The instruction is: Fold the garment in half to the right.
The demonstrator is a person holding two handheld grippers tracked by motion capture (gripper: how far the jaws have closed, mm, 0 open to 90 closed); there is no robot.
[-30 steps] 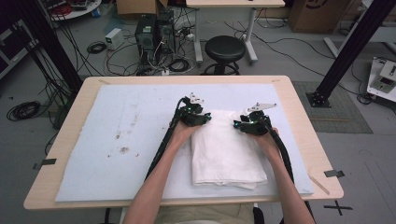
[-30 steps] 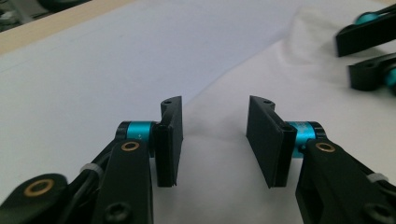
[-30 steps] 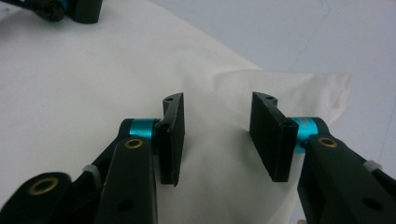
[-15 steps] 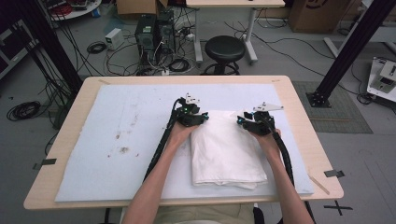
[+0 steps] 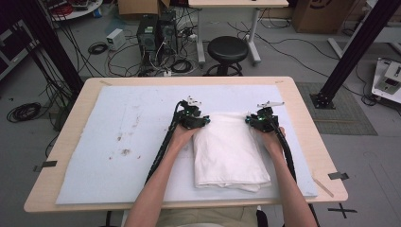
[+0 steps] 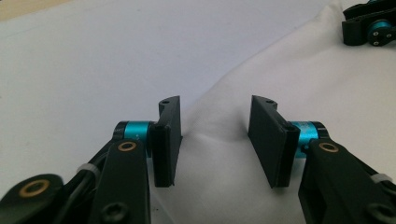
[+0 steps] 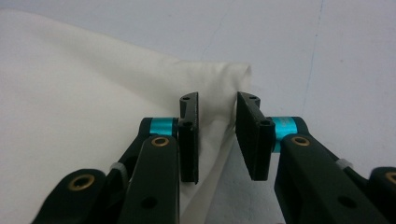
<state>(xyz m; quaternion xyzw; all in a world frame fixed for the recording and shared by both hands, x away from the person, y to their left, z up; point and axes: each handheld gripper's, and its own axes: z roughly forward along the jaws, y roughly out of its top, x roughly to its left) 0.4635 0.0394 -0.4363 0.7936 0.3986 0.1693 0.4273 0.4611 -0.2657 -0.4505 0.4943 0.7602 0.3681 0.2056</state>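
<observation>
A folded white cloth (image 5: pixel 229 151) lies on the pale mat (image 5: pixel 118 137), with its long side running toward the person. My left gripper (image 5: pixel 197 120) sits at its far left corner. Its jaws stand open (image 6: pixel 215 105) over the cloth (image 6: pixel 303 79), one on each side of a low rise in the fabric, with wide gaps. My right gripper (image 5: pixel 255 119) is at the far right corner. Its jaws (image 7: pixel 217 100) have just been closing and stand narrow, astride the cloth's folded edge (image 7: pixel 224 79). A gap still shows beside the pads. The right gripper (image 6: pixel 369 25) also appears far off in the left gripper view.
The mat covers most of the wooden table (image 5: pixel 302 118). A few brown stains (image 5: pixel 125 151) mark the mat left of the cloth. Both forearms come in from the near edge. Beyond the table are a black stool (image 5: pixel 228 49) and floor cables (image 5: pixel 99 47).
The right gripper has shifted slightly at the cloth's far right corner. The left hand and the cloth stay where they were.
</observation>
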